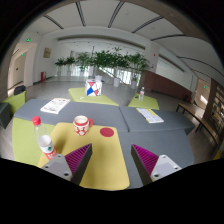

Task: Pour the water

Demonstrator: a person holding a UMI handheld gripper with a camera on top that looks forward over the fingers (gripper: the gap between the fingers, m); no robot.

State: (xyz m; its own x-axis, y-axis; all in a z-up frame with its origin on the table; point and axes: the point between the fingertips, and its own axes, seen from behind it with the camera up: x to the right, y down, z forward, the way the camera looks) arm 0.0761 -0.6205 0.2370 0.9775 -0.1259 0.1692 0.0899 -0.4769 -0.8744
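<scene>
Now the gripper [110, 158] hangs above a yellow table [105, 165], its 2 fingers spread wide with nothing between them — magenta pads [147, 156] facing in. Ahead and to the left stands a cup [81, 124] with a red pattern, and just right of it lies a red lid [107, 131]. Nearer, at far left, a clear bottle [42, 138] with a red cap stands upright beside the left finger. Beyond — more tables and green plants [100, 62] along the windows.
</scene>
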